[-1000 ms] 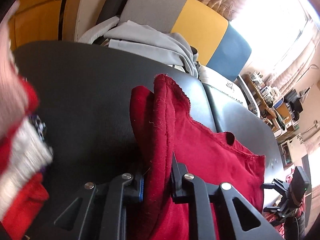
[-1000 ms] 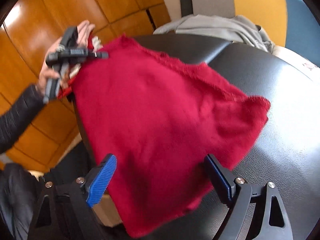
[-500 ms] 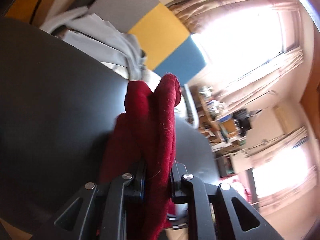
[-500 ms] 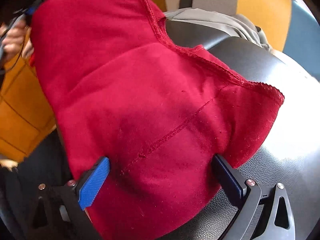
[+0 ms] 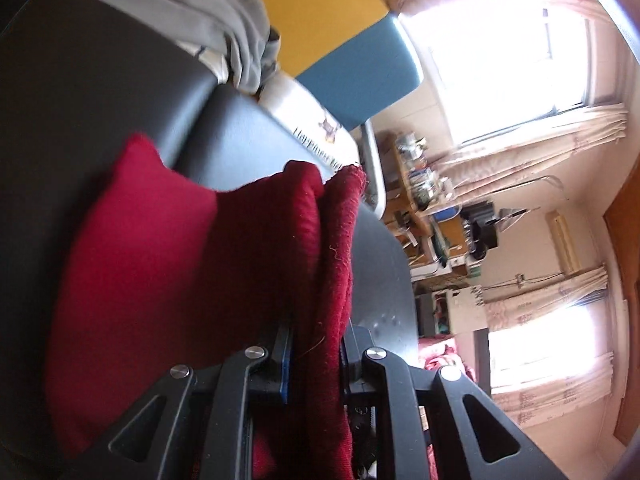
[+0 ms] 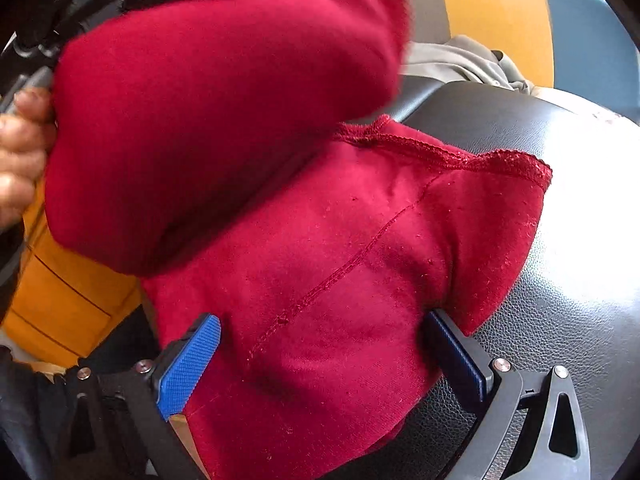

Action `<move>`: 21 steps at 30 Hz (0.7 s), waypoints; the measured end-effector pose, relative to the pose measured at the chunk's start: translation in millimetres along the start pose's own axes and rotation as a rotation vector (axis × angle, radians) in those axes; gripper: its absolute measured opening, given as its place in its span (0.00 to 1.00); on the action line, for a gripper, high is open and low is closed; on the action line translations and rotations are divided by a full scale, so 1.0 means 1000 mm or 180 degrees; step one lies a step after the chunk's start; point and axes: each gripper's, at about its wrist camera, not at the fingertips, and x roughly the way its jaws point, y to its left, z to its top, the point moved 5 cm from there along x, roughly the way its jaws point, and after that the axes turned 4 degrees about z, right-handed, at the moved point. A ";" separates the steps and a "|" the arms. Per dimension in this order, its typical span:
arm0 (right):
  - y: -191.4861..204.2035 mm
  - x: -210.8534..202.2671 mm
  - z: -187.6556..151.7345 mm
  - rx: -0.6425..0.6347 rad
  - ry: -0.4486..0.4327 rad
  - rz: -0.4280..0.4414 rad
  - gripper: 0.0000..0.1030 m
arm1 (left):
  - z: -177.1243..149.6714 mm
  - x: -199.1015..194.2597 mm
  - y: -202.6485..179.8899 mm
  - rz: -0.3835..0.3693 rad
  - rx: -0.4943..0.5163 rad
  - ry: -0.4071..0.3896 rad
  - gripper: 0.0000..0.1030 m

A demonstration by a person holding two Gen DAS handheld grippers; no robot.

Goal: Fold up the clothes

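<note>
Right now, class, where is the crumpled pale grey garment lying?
In the left wrist view the crumpled pale grey garment lies top left, at the black padded surface's far edge, against the yellow-and-blue chair back.

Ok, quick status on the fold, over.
Left hand-held gripper shut on red garment. Right hand-held gripper wide open astride it, jaws just widened. Grey clothes heaped behind, clear of fold.
</note>
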 end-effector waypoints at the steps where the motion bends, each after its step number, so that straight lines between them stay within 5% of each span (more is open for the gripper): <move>1: -0.001 -0.001 0.000 0.0019 -0.0043 0.0046 1.00 | -0.005 0.012 -0.001 0.0039 0.0005 0.0056 0.15; 8: -0.001 -0.003 -0.012 -0.0133 -0.0106 -0.0005 1.00 | -0.029 0.073 0.020 0.0255 -0.0197 0.0392 0.16; 16: -0.003 -0.008 -0.017 -0.0064 -0.0222 0.0054 1.00 | -0.036 0.032 -0.010 0.0047 -0.0245 0.0605 0.22; 21: -0.004 -0.011 -0.020 -0.0019 -0.0308 0.0061 1.00 | -0.030 0.002 -0.029 -0.0363 -0.0224 0.0625 0.24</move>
